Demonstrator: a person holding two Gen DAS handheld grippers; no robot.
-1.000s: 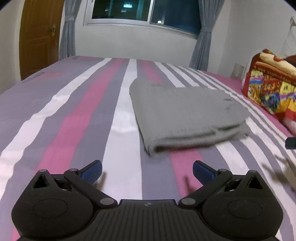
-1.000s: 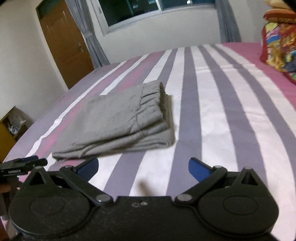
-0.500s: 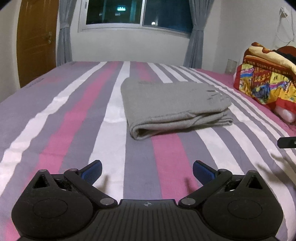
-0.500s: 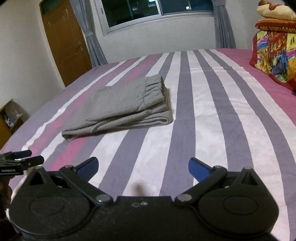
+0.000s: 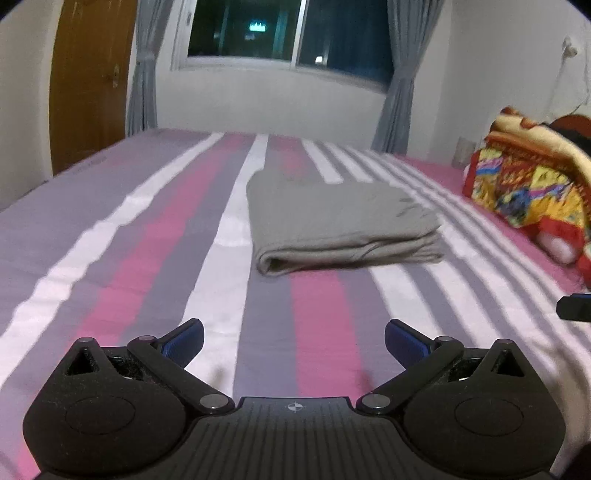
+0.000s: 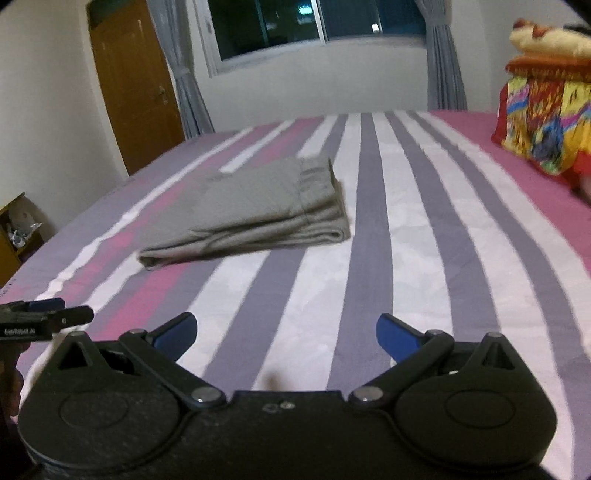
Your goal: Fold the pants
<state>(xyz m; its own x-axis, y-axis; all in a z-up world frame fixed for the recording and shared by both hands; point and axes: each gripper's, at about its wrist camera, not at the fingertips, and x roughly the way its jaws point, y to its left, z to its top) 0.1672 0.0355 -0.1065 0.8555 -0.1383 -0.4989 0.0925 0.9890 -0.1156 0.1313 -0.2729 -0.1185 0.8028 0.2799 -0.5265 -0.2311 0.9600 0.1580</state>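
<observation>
Grey pants point(image 5: 340, 225) lie folded into a flat rectangle on the striped bed point(image 5: 110, 266); in the right wrist view the pants point(image 6: 258, 210) show their elastic waistband at the far right end. My left gripper point(image 5: 293, 341) hangs open well short of them, nothing between its blue-tipped fingers. My right gripper point(image 6: 286, 334) is open too, back from the pants and empty. The left gripper's tip point(image 6: 48, 317) shows at the left edge of the right wrist view, and the right gripper's tip point(image 5: 574, 308) at the right edge of the left wrist view.
A colourful folded blanket stack point(image 5: 528, 192) sits on the bed at the right, also the blanket stack point(image 6: 546, 122) in the right wrist view. A wooden door point(image 6: 136, 92), a dark window point(image 5: 288, 33) with grey curtains, and a small shelf point(image 6: 14, 232) stand around the bed.
Both grippers have pulled back from the folded pants and lifted; the pants look smaller and farther away. The pants lie still. Both grippers stayed open.
</observation>
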